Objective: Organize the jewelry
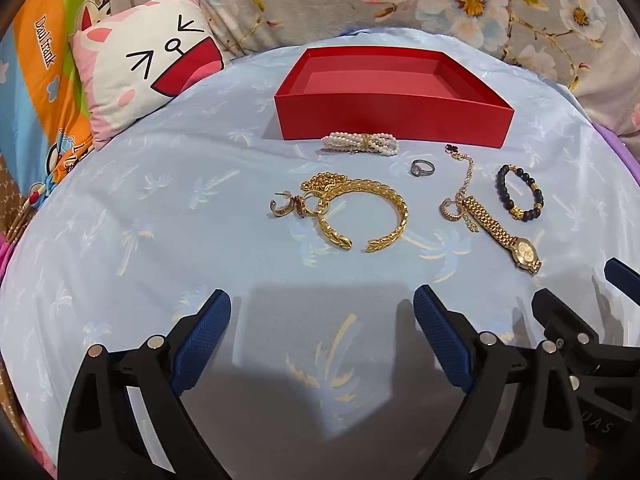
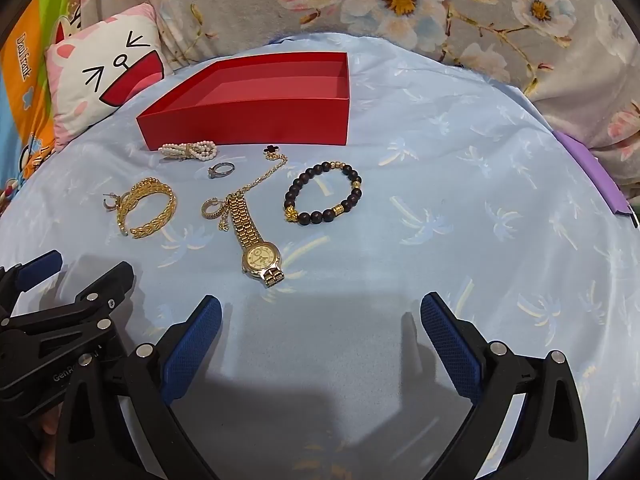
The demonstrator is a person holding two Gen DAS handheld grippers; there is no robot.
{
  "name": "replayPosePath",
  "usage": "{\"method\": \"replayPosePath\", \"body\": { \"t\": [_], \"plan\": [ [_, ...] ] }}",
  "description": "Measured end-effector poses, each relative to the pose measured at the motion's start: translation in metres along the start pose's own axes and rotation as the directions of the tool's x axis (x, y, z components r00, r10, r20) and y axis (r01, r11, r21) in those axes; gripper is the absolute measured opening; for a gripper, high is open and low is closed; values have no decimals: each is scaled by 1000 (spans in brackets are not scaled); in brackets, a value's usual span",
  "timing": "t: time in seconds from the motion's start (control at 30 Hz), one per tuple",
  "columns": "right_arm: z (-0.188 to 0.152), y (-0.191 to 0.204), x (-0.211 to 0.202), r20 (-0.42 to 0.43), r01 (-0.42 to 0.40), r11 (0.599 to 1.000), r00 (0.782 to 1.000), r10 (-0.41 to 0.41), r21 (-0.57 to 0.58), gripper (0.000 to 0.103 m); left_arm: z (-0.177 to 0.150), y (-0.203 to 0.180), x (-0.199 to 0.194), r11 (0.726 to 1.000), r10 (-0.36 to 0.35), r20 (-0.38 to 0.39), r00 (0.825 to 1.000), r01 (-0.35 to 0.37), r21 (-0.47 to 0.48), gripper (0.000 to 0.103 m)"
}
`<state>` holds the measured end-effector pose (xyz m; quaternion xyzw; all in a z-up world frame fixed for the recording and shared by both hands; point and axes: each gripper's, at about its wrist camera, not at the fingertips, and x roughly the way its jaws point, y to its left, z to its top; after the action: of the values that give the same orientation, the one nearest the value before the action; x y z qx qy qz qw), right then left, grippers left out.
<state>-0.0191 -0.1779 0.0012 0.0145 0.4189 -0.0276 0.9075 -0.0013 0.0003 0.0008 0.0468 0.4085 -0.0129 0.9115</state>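
An empty red box (image 1: pixel 396 120) (image 2: pixel 248 124) sits at the back of a light blue cloth. In front of it lie a pearl bracelet (image 1: pixel 360 143) (image 2: pixel 188 149), a silver ring (image 1: pixel 422 167) (image 2: pixel 221 169), a gold cuff bangle (image 1: pixel 400 212) (image 2: pixel 154 216) with a gold chain and earrings (image 1: pixel 290 206), a gold watch (image 1: pixel 508 240) (image 2: pixel 256 244), a thin gold chain (image 1: pixel 466 176) (image 2: pixel 260 178) and a dark bead bracelet (image 1: pixel 520 192) (image 2: pixel 320 196). My left gripper (image 1: pixel 322 300) and right gripper (image 2: pixel 320 308) are both open and empty, near the front, short of the jewelry.
A cartoon-face pillow (image 1: pixel 136 72) (image 2: pixel 100 76) lies at the back left. Floral bedding (image 1: pixel 480 4) (image 2: pixel 400 0) runs behind the cloth. A purple edge (image 2: pixel 592 172) shows at the right. The right gripper shows at the left wrist view's right edge (image 1: pixel 580 320).
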Motion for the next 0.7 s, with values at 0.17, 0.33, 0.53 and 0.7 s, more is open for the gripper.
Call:
{"method": "replayPosePath", "body": {
  "t": [0.17,0.33,0.53,0.7],
  "plan": [
    [-1,0,-2,0,2,1000,1000,-2,-2,98,0,0,0,1000,1,1,1000,-1,0,90],
    [-1,0,-1,0,4,1000,1000,-4,-2,98,0,-1,0,1000,2,1,1000,-2,1,90],
    [-1,0,-2,0,4,1000,1000,-4,-2,98,0,-1,0,1000,3,1,1000,-3,1,90],
    [-2,1,-2,0,4,1000,1000,-4,-3,98,0,-1,0,1000,2,1,1000,-2,1,90]
  ]
}}
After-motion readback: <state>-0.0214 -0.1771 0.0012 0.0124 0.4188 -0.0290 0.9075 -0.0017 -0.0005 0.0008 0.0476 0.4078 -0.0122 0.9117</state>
